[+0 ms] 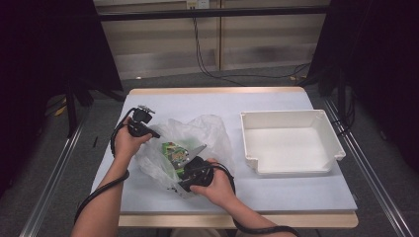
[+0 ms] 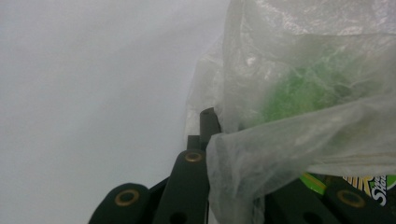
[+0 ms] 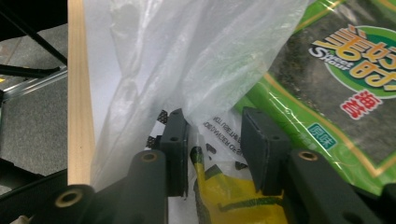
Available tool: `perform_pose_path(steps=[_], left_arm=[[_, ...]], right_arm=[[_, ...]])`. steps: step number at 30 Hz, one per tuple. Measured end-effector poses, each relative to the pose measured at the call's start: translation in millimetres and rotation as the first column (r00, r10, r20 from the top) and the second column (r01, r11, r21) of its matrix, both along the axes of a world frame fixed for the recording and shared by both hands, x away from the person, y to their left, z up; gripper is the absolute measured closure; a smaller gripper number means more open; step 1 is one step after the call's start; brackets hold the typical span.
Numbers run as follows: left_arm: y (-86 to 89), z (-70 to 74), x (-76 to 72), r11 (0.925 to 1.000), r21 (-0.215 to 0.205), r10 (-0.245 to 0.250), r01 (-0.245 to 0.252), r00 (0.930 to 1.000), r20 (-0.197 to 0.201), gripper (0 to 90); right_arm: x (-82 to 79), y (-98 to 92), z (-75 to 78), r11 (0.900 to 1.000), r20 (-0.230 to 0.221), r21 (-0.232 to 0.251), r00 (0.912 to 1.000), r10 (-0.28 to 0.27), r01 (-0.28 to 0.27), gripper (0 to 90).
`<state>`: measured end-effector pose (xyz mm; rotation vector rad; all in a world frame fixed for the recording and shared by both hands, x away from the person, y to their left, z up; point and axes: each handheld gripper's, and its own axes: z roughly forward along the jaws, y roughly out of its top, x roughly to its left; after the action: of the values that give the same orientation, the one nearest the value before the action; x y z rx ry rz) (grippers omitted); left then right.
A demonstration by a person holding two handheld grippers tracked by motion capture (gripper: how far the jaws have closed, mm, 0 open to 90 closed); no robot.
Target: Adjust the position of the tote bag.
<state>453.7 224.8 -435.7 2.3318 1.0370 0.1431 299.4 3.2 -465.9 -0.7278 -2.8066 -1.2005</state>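
A clear plastic bag [image 1: 212, 131] lies crumpled on the white table [image 1: 197, 101], left of centre. Inside it is a green seaweed snack packet [image 1: 174, 152], whose print is plain in the right gripper view [image 3: 336, 70]. My left gripper [image 1: 155, 134] is at the bag's left edge, shut on a fold of the bag [image 2: 299, 56]; the film drapes over its jaws [image 2: 219, 135]. My right gripper [image 1: 182, 183] is at the bag's near edge. Its jaws [image 3: 212, 126] stand apart, with bag film [image 3: 187, 51] and a yellow packet [image 3: 229, 196] lying loose between the pads.
An empty white tray [image 1: 291, 114] stands on the right half of the table. The table's wooden front edge [image 3: 77, 93] runs close beside the right gripper. Cables trail from both grippers along the forearms.
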Motion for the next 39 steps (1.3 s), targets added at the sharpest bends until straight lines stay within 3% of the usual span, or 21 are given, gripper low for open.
perform_pose_path(steps=[3,4,8,11,14,17,23,26,27,29,30,35,39], left_arm=[[3.3,2.3,0.2,0.9992,0.026,-0.030,0.030,0.9995,0.000,89.1],[2.0,1.3,-1.0,1.0000,0.007,-0.007,0.007,1.0000,0.005,89.0],[2.7,1.2,-2.4,1.0000,0.007,-0.007,0.007,1.0000,0.001,89.1],[2.7,1.0,-3.1,1.0000,0.004,-0.003,0.003,1.0000,0.001,89.1],[4.0,2.2,-2.0,0.9993,0.019,-0.033,0.033,0.9994,0.000,89.1],[4.2,2.4,-2.1,0.9993,0.019,-0.032,0.032,0.9995,0.003,89.1],[3.8,2.4,-3.0,0.9998,0.002,-0.021,0.021,0.9998,0.003,89.1],[3.8,3.8,-2.7,0.9995,0.015,-0.029,0.029,0.9995,0.009,89.1],[2.0,3.4,-3.8,1.0000,-0.006,-0.002,0.003,0.9999,0.012,89.1],[2.9,5.0,-2.6,0.9994,0.014,-0.031,0.031,0.9994,0.012,89.2],[1.1,4.1,-3.5,0.9999,-0.007,-0.007,0.007,0.9999,0.015,89.2],[-0.1,5.8,-4.1,0.9999,-0.009,-0.014,0.014,0.9998,0.016,89.2],[-0.7,6.4,-4.6,0.9998,-0.006,-0.020,0.020,0.9996,0.022,89.2]], right_arm=[[2.2,-1.7,3.9,0.999,-0.013,0.038,0.9998,-0.015,0.015,62.6],[2.9,-2.1,5.4,0.999,-0.007,0.035,0.9998,-0.018,0.018,62.5],[5.6,-4.3,11.7,0.998,-0.012,0.035,0.9990,-0.043,0.043,62.9],[7.7,-5.5,14.8,0.999,-0.020,0.026,0.9989,-0.043,0.043,70.1],[8.8,-5.2,16.0,0.999,-0.032,0.045,0.9992,-0.025,0.026,84.5],[6.4,-0.7,15.8,0.999,-0.045,0.054,0.9990,0.002,0.000,88.6],[-3.3,13.0,2.9,0.998,-0.065,0.026,0.9960,0.061,-0.060,89.1],[-8.3,19.1,-5.5,0.996,-0.074,0.022,0.9936,0.086,-0.084,89.3],[-10.5,21.2,-7.7,0.996,-0.080,0.016,0.9925,0.093,-0.092,89.3],[-13.9,24.8,-11.5,0.993,-0.085,0.018,0.9897,0.115,-0.114,89.3],[-15.1,25.9,-12.7,0.993,-0.081,0.020,0.9900,0.116,-0.114,89.3],[-14.6,25.1,-10.6,0.994,-0.076,0.019,0.9912,0.108,-0.107,88.5],[-9.3,19.0,-4.1,0.998,-0.050,0.021,0.9966,0.066,-0.065,82.7]])
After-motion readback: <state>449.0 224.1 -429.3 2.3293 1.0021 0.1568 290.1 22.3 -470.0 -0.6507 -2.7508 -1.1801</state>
